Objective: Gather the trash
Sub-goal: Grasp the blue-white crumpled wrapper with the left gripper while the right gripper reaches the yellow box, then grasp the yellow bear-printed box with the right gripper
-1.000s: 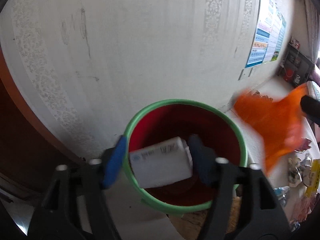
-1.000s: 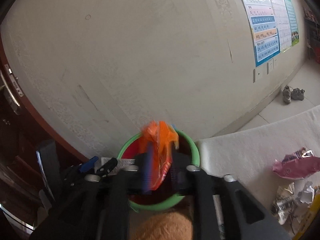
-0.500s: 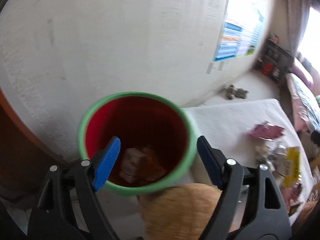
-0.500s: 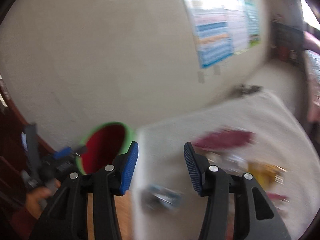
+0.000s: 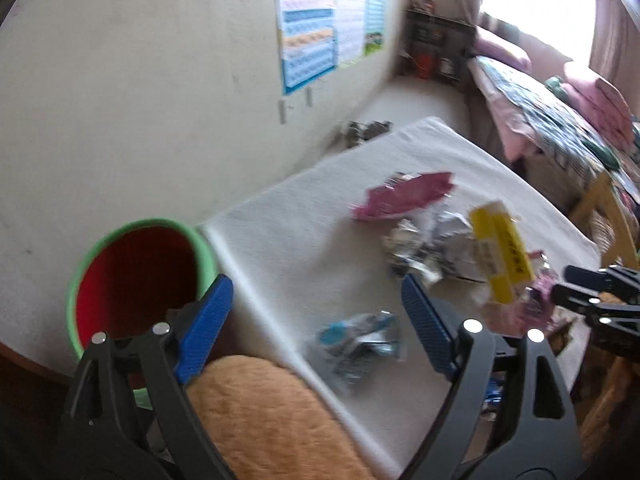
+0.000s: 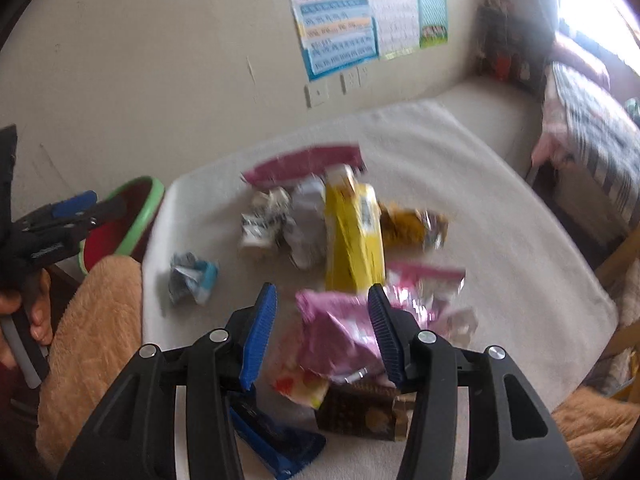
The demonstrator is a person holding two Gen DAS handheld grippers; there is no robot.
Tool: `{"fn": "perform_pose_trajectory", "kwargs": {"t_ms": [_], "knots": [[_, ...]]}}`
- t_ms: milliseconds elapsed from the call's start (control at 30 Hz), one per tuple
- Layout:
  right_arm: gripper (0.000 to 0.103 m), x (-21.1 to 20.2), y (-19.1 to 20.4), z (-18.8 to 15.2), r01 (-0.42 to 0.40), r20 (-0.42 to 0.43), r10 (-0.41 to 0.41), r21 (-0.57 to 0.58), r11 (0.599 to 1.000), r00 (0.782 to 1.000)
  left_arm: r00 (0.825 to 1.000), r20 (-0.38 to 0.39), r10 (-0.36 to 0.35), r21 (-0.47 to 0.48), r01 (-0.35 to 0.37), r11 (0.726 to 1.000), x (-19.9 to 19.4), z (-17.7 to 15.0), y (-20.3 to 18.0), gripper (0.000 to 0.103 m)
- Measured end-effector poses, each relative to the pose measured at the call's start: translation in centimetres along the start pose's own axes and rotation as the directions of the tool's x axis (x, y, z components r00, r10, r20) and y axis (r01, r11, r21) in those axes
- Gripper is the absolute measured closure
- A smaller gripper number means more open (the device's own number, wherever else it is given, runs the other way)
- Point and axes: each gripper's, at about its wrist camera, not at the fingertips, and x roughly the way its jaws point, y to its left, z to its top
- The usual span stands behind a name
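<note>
Both tongs are empty now, where a second ago each carried a piece over the bin: the left tongs (image 5: 316,320) held a white carton and the right tongs (image 6: 322,332) an orange wrapper, and neither piece is in sight between the pads any more. Going from the biggest thing down, the worktop (image 5: 304,240), covered in a white cloth, now fills both views where the wall and the bin's mouth did before, so both hands have swung away from the bin and back toward the litter. The bin (image 5: 140,276), red inside with a green rim, stands at the worktop's left end, beside the left tongs; its bottom is out of view from here. The heap of trash lies in the middle of the cloth: a yellow box (image 6: 352,236), a dark pink packet (image 5: 404,196) behind it, and crumpled silver wrappers around them. The left tongs' jaws are opening, nothing between them, and a small blue-and-silver wrapper (image 5: 360,340) lies on the cloth beyond the gap. The right tongs stand about half open, with a pale pink bag (image 6: 340,332) framed between the pads but not visibly pinched. I judge one round of dropping is finished and the next pick is starting, with much trash left.
</note>
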Motion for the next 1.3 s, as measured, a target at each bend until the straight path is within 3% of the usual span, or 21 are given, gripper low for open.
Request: {"fn": "perform_pose_trajectory", "kwargs": {"t_ms": [133, 367, 500, 533, 567, 700, 767, 1000, 1167, 1300], "knots": [[0.056, -0.1, -1.4, 0.0, -0.025, 0.016, 0.023, 0.095, 0.995, 1.000, 0.995, -0.094, -0.041, -0.059, 0.035, 0.998, 2.6, -1.4, -1.6, 0.020], [0.056, 0.0, -1.3, 0.1, -0.012, -0.001, 0.012, 0.101, 0.995, 1.000, 0.969, -0.245, 0.033, -0.087, -0.056, 0.995, 7.3, -3.8, -2.2, 0.020], [0.051, 0.0, -0.8, 0.5, -0.013, 0.003, 0.013, 0.094, 0.995, 1.000, 0.959, -0.277, 0.053, -0.073, -0.076, 0.994, 9.0, -4.2, -3.1, 0.020], [0.050, -0.1, -0.8, 0.6, -0.013, 0.006, 0.013, 0.090, 0.996, 1.000, 0.957, -0.283, 0.058, -0.057, -0.077, 0.995, 9.2, -4.3, -3.3, 0.022], [0.050, -0.2, -0.7, 0.7, -0.013, 0.009, 0.012, 0.084, 0.996, 1.000, 0.957, -0.286, 0.054, -0.045, -0.070, 0.997, 9.5, -4.4, -3.8, 0.036], [0.050, -0.4, -0.4, 1.1, -0.014, 0.013, 0.014, 0.066, 0.998, 1.000, 0.962, -0.270, 0.030, -0.075, -0.052, 0.996, 9.0, -4.5, -3.6, 0.071], [0.050, -0.2, -0.5, 1.5, -0.019, 0.009, 0.019, 0.067, 0.998, 1.000, 0.966, -0.259, 0.011, -0.114, -0.042, 0.993, 8.0, -4.5, -2.9, 0.078], [0.049, 1.8, -2.2, 3.8, -0.037, -0.006, 0.038, 0.127, 0.991, 0.999, 0.991, -0.101, 0.082, -0.121, -0.094, 0.988, 1.5, -2.8, -1.6, 0.081], [0.049, 4.0, -3.0, 4.9, -0.045, -0.035, 0.051, 0.153, 0.987, 0.998, 0.991, -0.078, 0.110, -0.158, -0.121, 0.980, -0.8, -1.9, -0.6, 0.080], [0.049, 5.0, -2.3, 5.3, -0.030, -0.055, 0.037, 0.109, 0.994, 0.998, 0.988, -0.068, 0.139, -0.142, -0.148, 0.979, -1.2, -1.5, -0.4, 0.081]]}}
